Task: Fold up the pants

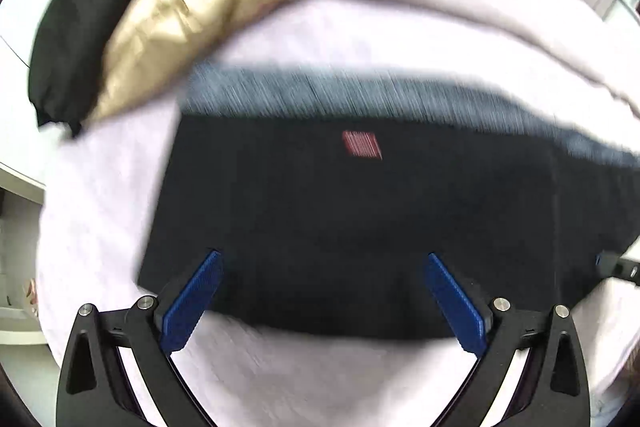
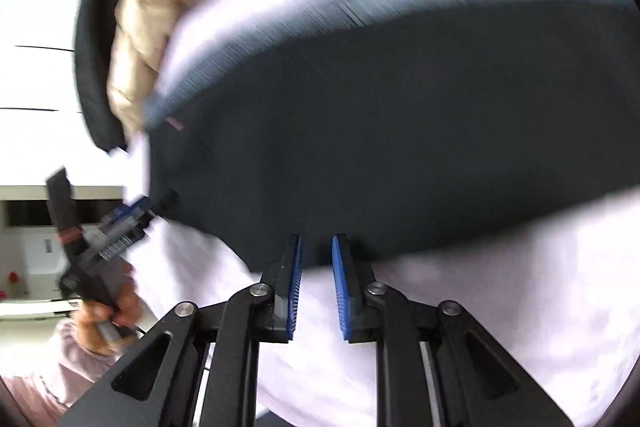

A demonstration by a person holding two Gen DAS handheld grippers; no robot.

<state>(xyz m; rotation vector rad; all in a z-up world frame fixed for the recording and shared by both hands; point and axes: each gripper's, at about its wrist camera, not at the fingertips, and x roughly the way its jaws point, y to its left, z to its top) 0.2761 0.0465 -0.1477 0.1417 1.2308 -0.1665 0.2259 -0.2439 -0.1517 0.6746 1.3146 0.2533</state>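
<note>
Since the pants point(image 1: 352, 227) are soft, limp cloth lying folded flat on the pale sheet point(image 1: 100, 207), a corner or hem looks the best hold. Above them, tipped downward, the left gripper point(image 1: 324, 291) gapes wide and the right gripper point(image 2: 316, 283) stands narrowly parted, both empty.

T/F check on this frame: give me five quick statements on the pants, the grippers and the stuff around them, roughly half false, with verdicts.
1. The dark pants lie folded on a pale sheet. True.
2. The left hand-held gripper is clamped on the pants. False: its jaws stand wide open, holding nothing.
3. A small red label shows on the pants. True.
4. The right hand-held gripper holds a fold of cloth. False: nothing is between its narrowly parted pads.
5. The tan jacket lies on top of the pants. False: it lies beyond them, apart.
</note>
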